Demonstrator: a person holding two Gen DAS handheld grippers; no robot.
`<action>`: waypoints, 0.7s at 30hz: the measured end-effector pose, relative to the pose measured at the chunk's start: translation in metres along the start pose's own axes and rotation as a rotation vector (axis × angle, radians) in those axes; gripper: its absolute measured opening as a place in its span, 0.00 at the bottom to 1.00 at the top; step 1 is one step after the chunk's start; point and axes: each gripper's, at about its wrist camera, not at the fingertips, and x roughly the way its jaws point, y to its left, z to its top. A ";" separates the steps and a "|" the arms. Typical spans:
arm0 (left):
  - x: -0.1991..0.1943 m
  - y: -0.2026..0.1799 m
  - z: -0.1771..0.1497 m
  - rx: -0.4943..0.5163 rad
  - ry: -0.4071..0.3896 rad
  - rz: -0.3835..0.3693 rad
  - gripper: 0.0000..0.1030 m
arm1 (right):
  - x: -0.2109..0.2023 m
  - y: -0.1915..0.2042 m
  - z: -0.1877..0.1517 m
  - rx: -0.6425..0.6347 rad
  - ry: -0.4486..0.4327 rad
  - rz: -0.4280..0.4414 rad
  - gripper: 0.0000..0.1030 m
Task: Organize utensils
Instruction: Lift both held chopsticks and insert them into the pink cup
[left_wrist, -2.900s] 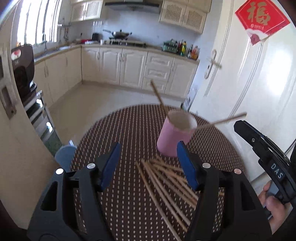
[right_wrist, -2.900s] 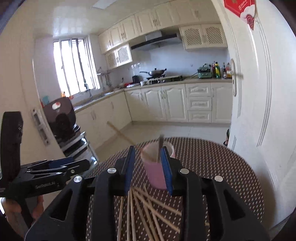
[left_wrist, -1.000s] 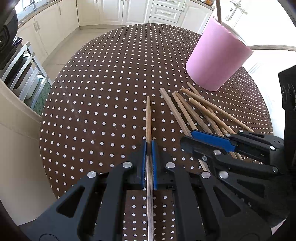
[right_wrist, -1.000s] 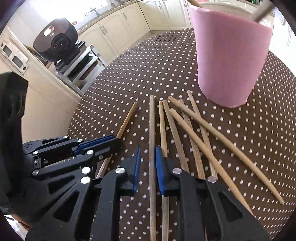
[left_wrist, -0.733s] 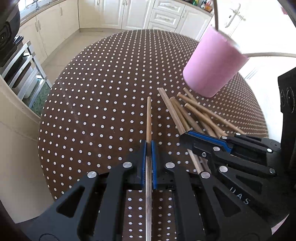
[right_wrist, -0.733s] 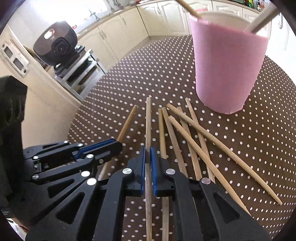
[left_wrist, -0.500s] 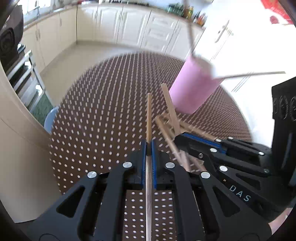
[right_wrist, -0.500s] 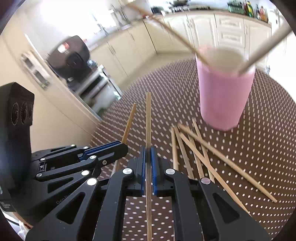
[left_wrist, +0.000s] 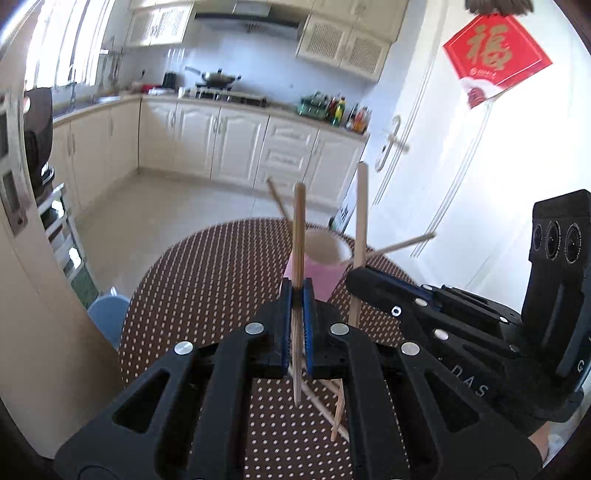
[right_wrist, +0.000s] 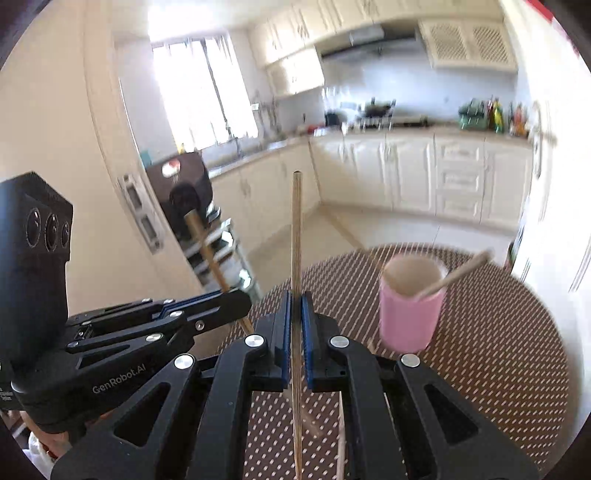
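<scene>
Kitchen table (left_wrist: 207, 280); left gripper (left_wrist: 296, 291), right gripper (right_wrist: 295, 302) each clamp 1 chopstick (left_wrist: 298, 221)

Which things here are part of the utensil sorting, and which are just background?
Job:
left gripper and its chopstick
right gripper and its chopstick
pink cup
loose chopsticks on the table

Background:
blue stool
wok
bottles
red door decoration

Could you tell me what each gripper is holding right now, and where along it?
Each holds one chopstick: left gripper partway up its chopstick; right gripper likewise.
</scene>
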 end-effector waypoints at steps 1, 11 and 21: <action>-0.001 -0.004 0.003 0.006 -0.016 -0.003 0.06 | -0.003 -0.002 0.001 0.001 -0.025 0.000 0.04; -0.014 -0.024 0.036 0.031 -0.155 0.001 0.06 | -0.039 -0.014 0.016 -0.018 -0.336 -0.096 0.04; -0.014 -0.028 0.067 0.025 -0.342 0.007 0.06 | -0.021 -0.019 0.027 -0.123 -0.526 -0.235 0.04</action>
